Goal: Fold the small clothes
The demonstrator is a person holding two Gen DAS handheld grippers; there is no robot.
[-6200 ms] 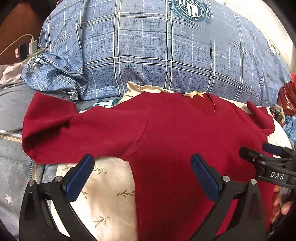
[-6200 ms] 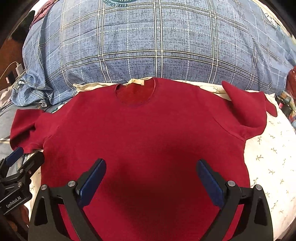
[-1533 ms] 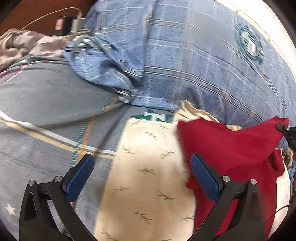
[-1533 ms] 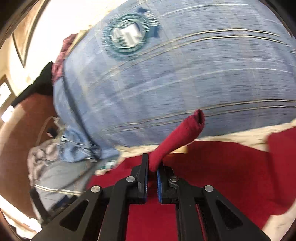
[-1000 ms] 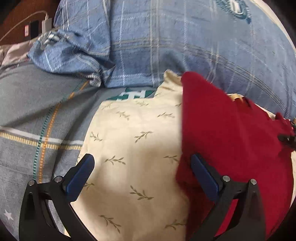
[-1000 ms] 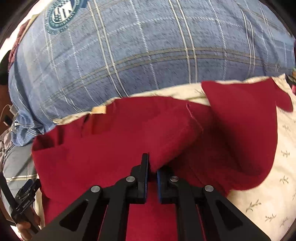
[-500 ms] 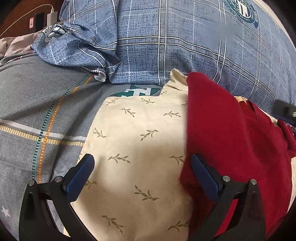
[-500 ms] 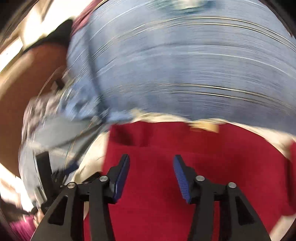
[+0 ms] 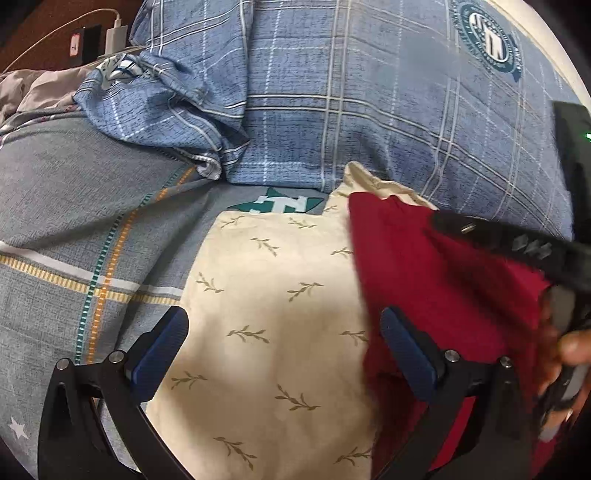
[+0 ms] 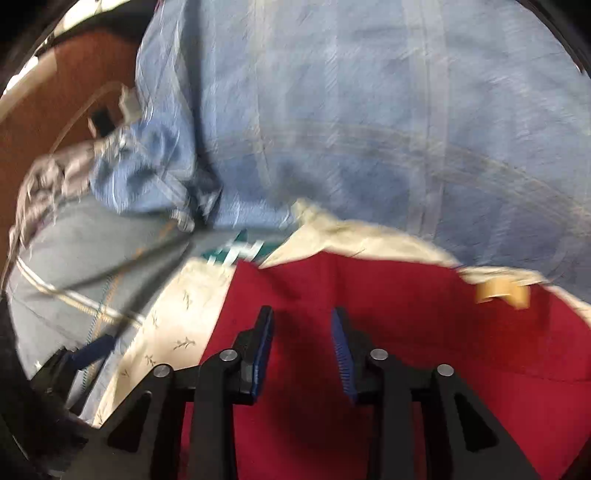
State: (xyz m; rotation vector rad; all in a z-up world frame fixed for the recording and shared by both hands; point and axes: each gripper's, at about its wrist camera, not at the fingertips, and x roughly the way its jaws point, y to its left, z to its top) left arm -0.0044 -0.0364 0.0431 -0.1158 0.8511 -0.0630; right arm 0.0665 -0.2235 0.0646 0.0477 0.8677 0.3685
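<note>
The red shirt (image 9: 424, 280) is soft matt knit cloth. Under it lies a cream pillowcase (image 9: 266, 332) of smooth woven cotton printed with sprigs. The blue checked quilt (image 9: 351, 96) looks like coarse matt weave. The left gripper (image 9: 284, 347) is matt black plastic with blue ribbed pads and 4 shiny metal pins.

We note a cream pillowcase with leaf sprigs (image 9: 273, 332) lying on a grey bedsheet (image 9: 74, 206) with yellow and green stripes. A blue plaid quilt (image 9: 351, 92) with a round emblem is bunched along the bed's far edge. At the far left corner, a white charger (image 9: 116, 35) and cable.
</note>
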